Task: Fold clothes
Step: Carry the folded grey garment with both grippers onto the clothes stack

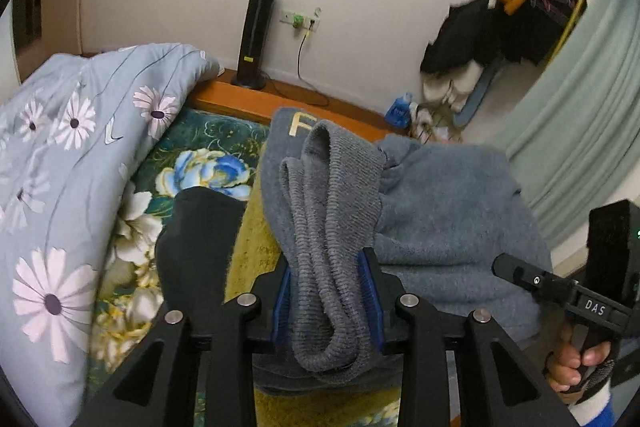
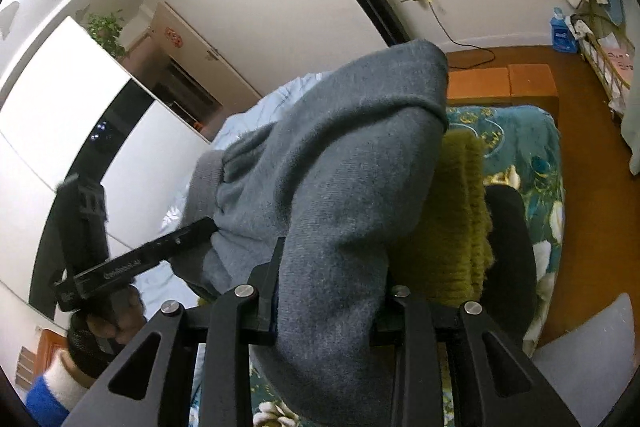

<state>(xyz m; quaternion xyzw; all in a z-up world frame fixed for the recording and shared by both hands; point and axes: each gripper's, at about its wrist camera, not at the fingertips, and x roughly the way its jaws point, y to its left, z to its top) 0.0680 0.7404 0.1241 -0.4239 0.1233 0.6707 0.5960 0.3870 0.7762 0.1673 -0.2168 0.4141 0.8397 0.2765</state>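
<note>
My left gripper is clamped on the ribbed hem of the grey sweater, the blue pads pinching a doubled band that runs straight ahead from the jaws; my right gripper is closed on a thick bunch of the same sweater, which rises up and away from it; so the garment hangs lifted between both tools, above the olive knit and the floral bedspread. The left view shows a gold letter on the sweater and the right-hand tool; the right view alone shows the black garment beside the olive one; I judge both arms equally near.
</note>
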